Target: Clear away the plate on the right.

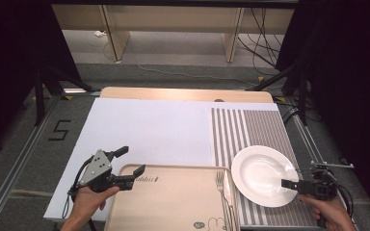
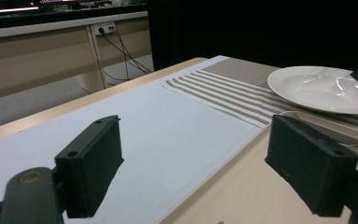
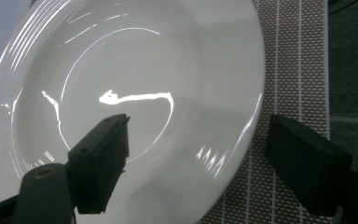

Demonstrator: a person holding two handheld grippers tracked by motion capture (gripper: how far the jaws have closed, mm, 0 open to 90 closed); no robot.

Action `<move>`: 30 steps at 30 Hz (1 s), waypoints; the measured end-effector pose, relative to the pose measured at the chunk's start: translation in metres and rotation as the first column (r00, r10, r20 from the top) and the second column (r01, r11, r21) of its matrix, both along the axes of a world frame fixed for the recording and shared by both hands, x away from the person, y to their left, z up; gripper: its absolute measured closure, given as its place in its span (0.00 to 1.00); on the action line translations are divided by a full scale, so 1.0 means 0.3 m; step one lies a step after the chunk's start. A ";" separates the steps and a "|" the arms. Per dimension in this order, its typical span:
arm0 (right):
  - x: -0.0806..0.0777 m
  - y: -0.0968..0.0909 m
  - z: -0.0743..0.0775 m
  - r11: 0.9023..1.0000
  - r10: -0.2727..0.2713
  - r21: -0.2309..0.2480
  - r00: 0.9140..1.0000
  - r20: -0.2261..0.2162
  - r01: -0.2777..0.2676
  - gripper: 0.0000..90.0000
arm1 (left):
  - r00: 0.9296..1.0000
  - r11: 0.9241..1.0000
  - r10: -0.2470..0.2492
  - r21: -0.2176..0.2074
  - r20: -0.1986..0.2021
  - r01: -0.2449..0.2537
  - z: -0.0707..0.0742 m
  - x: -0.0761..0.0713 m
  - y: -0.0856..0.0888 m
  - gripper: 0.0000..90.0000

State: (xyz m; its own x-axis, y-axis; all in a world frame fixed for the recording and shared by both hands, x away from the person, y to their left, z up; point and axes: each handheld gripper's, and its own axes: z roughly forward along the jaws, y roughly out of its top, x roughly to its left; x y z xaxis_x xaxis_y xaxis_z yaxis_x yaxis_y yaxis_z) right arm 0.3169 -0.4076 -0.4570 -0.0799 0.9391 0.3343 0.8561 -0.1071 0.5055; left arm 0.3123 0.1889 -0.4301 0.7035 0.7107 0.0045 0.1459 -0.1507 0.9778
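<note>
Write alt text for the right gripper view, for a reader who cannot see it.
The right gripper hangs open over the edge of a white plate, one black jaw above the plate's rim and the other above the striped placemat beside it, with nothing between them. The glossy plate is empty and rests on the brown-and-white mat.

We can read a black "5" [image 1: 59, 130] marked on the grey floor [image 1: 24, 159] left of the surface. On the wooden tray [image 1: 173, 202], small dark lettering [image 1: 148, 179] near its far edge is too small for us to read, and a little cartoon-figure print [image 1: 203, 224] sits near its front edge.
</note>
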 end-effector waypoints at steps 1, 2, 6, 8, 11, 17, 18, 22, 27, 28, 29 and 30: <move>0.001 0.001 0.000 1.000 0.001 0.010 1.000 -0.009 0.000 0.25 | 1.000 1.000 0.000 0.000 0.000 0.000 0.000 0.000 0.000 0.19; 0.000 0.008 0.007 0.999 -0.013 0.038 0.999 -0.041 0.015 0.25 | 1.000 1.000 0.000 0.000 0.000 0.000 0.000 0.000 0.000 0.19; 0.004 -0.001 -0.004 0.999 -0.006 0.048 0.999 -0.037 0.008 0.28 | 1.000 1.000 -0.003 -0.007 0.004 0.003 -0.001 0.001 0.000 0.19; 0.003 -0.011 -0.003 0.999 0.001 0.049 0.999 -0.049 0.001 0.29 | 1.000 1.000 0.001 -0.001 0.000 -0.001 0.000 0.000 0.001 0.19; 0.004 -0.018 -0.010 0.996 -0.001 0.085 0.998 -0.057 0.006 0.31 | 1.000 1.000 0.001 -0.001 0.000 -0.001 0.000 0.000 -0.001 0.19; 0.007 -0.022 -0.021 0.993 0.011 0.114 0.999 -0.042 -0.006 0.33 | 1.000 1.000 0.001 -0.001 0.001 -0.001 0.000 0.000 0.000 0.19; 0.006 -0.024 -0.017 0.991 0.018 0.131 0.999 -0.046 -0.012 0.34 | 1.000 1.000 0.001 -0.001 0.001 -0.001 0.000 0.000 0.000 0.19; 0.008 -0.027 -0.021 0.990 0.014 0.140 0.999 -0.046 -0.008 0.36 | 1.000 1.000 0.001 0.000 0.001 -0.001 0.000 0.000 0.000 0.19; 0.008 -0.031 -0.021 0.985 0.008 0.172 0.999 -0.046 0.000 0.40 | 1.000 1.000 0.002 0.002 0.002 -0.002 0.000 0.000 0.000 0.19; 0.008 -0.031 -0.021 0.985 0.009 0.174 0.999 -0.046 -0.001 0.41 | 1.000 1.000 0.002 0.002 0.001 -0.002 0.000 0.000 0.000 0.19; 0.008 -0.031 -0.022 0.984 0.011 0.179 0.999 -0.045 -0.002 0.42 | 1.000 1.000 0.002 0.002 0.001 -0.002 0.000 0.000 0.000 0.19; 0.010 -0.033 -0.024 0.984 0.014 0.178 0.999 -0.036 -0.007 0.42 | 1.000 1.000 0.002 0.002 0.001 -0.002 0.000 0.000 0.000 0.19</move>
State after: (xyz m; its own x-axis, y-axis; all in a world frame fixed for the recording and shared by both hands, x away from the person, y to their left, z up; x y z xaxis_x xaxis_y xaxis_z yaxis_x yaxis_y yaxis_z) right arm 0.3197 -0.4174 -0.4643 -0.0742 0.8634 0.4991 0.8753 -0.1834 0.4475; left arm 0.3122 0.1888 -0.4300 0.7024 0.7118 0.0066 0.1450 -0.1522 0.9777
